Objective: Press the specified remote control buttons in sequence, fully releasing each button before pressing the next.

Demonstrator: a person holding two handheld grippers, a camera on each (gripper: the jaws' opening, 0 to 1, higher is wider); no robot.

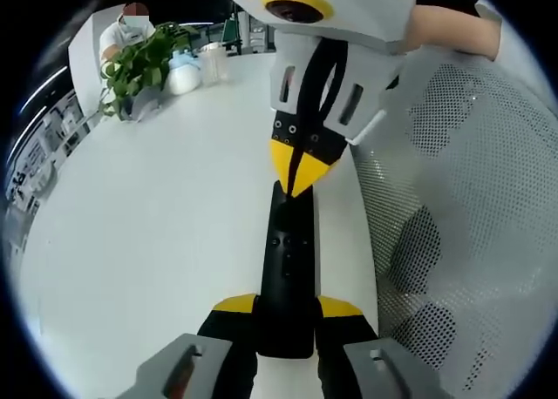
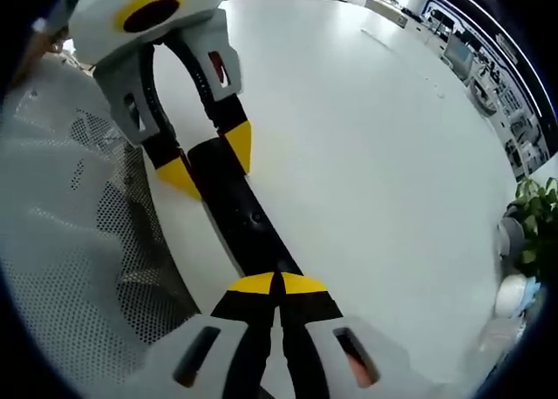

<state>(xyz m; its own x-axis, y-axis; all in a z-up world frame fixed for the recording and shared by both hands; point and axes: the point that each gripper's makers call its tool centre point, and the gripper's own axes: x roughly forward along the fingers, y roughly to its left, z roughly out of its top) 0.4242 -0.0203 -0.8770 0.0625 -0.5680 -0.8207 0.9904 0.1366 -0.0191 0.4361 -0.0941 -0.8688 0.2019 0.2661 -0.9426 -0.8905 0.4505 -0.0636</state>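
A slim black remote control (image 1: 286,260) lies lengthwise near the white table's edge. In the left gripper view my left gripper (image 1: 288,305) is shut on its near end, one yellow-tipped finger (image 1: 235,304) on each long side. My right gripper (image 1: 296,168) comes down from above, shut, its yellow tips together on the remote's far end. In the right gripper view the right gripper (image 2: 279,283) is shut with its tips resting on the remote (image 2: 248,220). At the other end the left gripper (image 2: 209,162) straddles the remote.
The white table (image 1: 157,225) stretches wide and bare to one side (image 2: 375,155). A white perforated chair back (image 1: 471,199) (image 2: 70,207) stands tight against the remote's side. A leafy plant (image 1: 139,64) (image 2: 536,216), white containers (image 1: 187,72) and a seated person (image 1: 131,24) are at the far end.
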